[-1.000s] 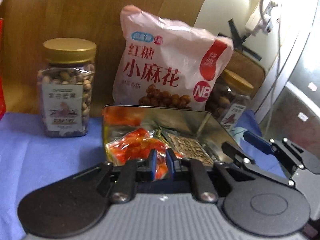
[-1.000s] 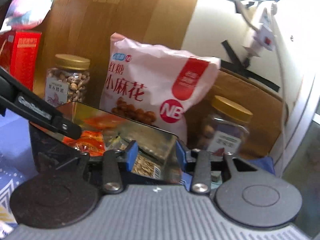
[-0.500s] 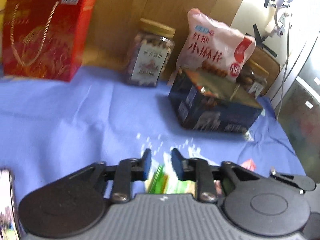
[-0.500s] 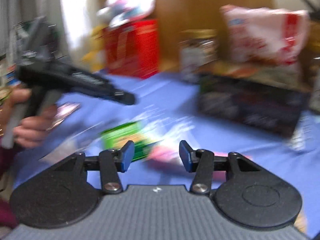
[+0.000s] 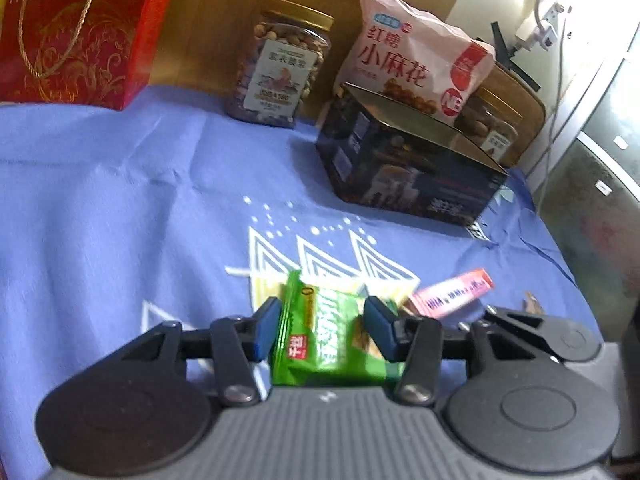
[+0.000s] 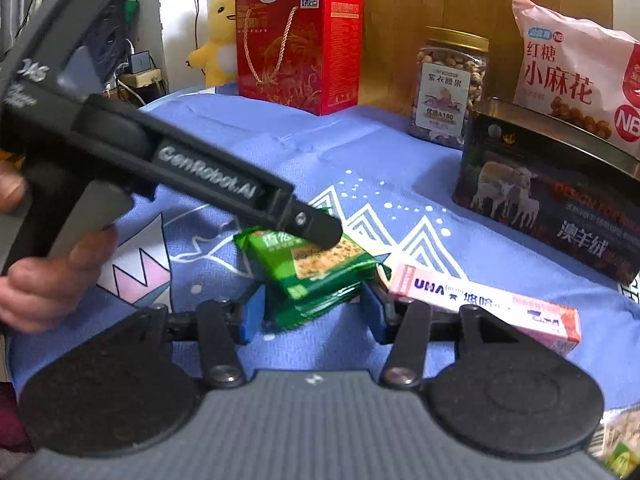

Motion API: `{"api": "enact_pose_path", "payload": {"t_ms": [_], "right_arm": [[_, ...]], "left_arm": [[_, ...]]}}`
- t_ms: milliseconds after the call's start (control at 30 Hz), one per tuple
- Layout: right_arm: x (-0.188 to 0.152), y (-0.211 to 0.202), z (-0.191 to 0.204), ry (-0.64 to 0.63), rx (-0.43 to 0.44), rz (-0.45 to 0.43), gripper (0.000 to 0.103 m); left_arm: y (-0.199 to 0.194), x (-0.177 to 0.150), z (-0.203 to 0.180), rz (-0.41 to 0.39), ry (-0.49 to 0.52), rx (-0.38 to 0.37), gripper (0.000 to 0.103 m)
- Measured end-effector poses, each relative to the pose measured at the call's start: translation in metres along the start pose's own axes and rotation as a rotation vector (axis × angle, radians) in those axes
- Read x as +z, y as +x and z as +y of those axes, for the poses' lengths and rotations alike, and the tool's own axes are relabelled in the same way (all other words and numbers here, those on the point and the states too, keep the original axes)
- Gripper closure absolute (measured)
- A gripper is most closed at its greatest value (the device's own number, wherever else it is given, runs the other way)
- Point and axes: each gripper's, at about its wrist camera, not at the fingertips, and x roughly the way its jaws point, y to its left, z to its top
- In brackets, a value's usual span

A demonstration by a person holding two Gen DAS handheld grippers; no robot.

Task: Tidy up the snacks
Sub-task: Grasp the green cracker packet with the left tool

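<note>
A green snack packet (image 5: 328,340) (image 6: 312,276) lies on the blue cloth (image 5: 120,200) near its front edge. My left gripper (image 5: 323,330) straddles it, its jaws opening and its pads not pressing on the packet. In the right wrist view the left gripper's tip (image 6: 316,228) hangs just over the packet. My right gripper (image 6: 312,314) comes at the same packet from the near side, its jaws also opening and not gripping. A pink carton (image 6: 480,304) (image 5: 452,296) lies just right of the packet. The open dark tin (image 5: 400,176) (image 6: 540,200) stands behind.
Along the wooden back wall stand a red gift box (image 6: 300,48), a nut jar (image 5: 280,68), a pink snack bag (image 5: 416,52) and a second jar (image 5: 492,128). A yellow plush (image 6: 220,36) sits far left. A hand (image 6: 48,280) holds the left gripper.
Both grippers have pulled back from over the tin and come down to the front of the cloth. Their jaws have widened, and the green packet now lies between them.
</note>
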Motion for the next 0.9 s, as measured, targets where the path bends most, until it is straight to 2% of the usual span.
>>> {"api": "enact_pose_path", "payload": {"t_ms": [333,500,667,900], "right_arm": [[-0.027,-0.029,0.012,-0.034,0.011,-0.023,0.047],[-0.036,-0.04,0.023,-0.029,0.013,-0.047,0.049],[-0.044,-0.056,0.022,0.002,-0.006,-0.076,0.049],[-0.062,-0.074,0.002,0.076,-0.065,-0.052,0.048]], "left_arm": [[-0.024,-0.033,-0.011,0.0,-0.025,-0.05,0.057],[-0.034,-0.045,-0.026,-0.006,0.021,-0.011,0.057],[-0.036,-0.05,-0.037,-0.004,0.047,-0.054,0.057],[-0.012,-0.053,-0.07,0.039,0.138,-0.097,0.056]]}}
